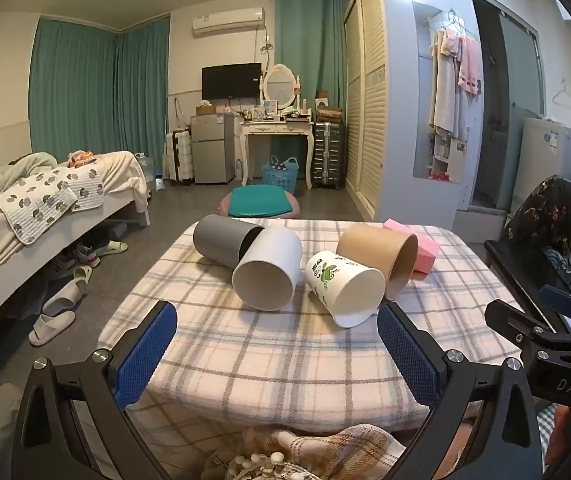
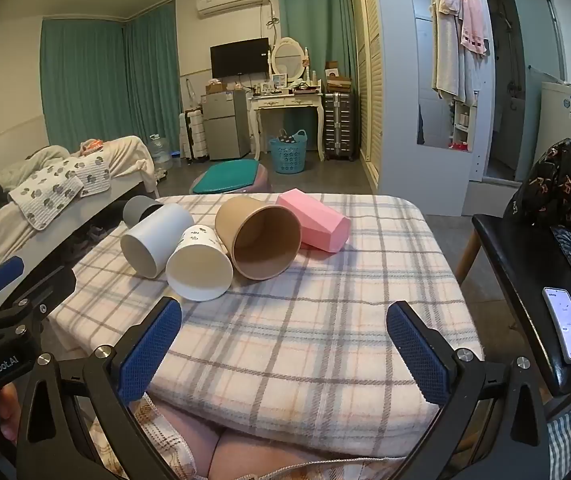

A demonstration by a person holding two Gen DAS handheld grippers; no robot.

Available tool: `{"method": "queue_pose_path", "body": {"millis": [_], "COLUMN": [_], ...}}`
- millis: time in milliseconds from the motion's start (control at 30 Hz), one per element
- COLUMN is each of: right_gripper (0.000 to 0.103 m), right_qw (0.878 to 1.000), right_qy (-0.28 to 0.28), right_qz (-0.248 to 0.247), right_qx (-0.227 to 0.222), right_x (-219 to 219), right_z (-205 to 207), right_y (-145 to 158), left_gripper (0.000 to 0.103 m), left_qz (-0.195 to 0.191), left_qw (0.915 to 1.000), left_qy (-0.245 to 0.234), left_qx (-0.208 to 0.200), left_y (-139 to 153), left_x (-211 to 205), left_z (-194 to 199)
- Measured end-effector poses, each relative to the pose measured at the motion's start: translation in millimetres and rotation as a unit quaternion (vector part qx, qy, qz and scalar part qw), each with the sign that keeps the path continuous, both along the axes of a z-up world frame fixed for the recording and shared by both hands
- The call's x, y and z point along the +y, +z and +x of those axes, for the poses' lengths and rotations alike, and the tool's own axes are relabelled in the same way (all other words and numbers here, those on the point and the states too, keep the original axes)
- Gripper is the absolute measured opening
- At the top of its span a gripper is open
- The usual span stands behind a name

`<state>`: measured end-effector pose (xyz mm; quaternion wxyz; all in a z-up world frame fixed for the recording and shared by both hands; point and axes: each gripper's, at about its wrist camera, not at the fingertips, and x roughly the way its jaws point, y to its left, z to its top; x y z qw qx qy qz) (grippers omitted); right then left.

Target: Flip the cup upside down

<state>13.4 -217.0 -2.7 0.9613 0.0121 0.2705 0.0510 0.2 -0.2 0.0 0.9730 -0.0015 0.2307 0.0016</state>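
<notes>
lying on its side on the plaid surface [image 1: 285,360], printed paper cup [image 1: 345,284], touching the brown cup [image 2: 259,236] on that cup's left, mouth toward the cameras. probably light, thin-walled, easily crushed; best pinched gently across mid-body. left gripper [image 1: 277,344] and right gripper [image 2: 285,344] short of it, jaws wide, holding nothing.

Brown cup [image 2: 261,236], pink cup [image 2: 317,220] (plaid tablecloth [image 2: 305,340])

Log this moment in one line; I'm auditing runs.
phase: pre-grasp | left gripper: open, empty | right gripper: open, empty | cups: five, all on sides | table
</notes>
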Motion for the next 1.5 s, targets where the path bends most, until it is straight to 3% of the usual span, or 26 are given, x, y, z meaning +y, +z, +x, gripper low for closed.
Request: {"method": "queue_pose_path", "body": {"millis": [1500], "right_gripper": [0.103], "right_qw": [1.000], "right_qy": [0.003], "right_qz": [0.003], "right_qx": [0.000], "right_x": [3.1], "right_z": [-0.4], "right_y": [2.6], "left_gripper": [0.103], "left_qz": [0.003], "left_qw": [1.0000], "left_qy": [0.001], "left_qx": [-0.003], "left_y": [2.3], "left_x": [-1.1], "left_z": [1.8]}}
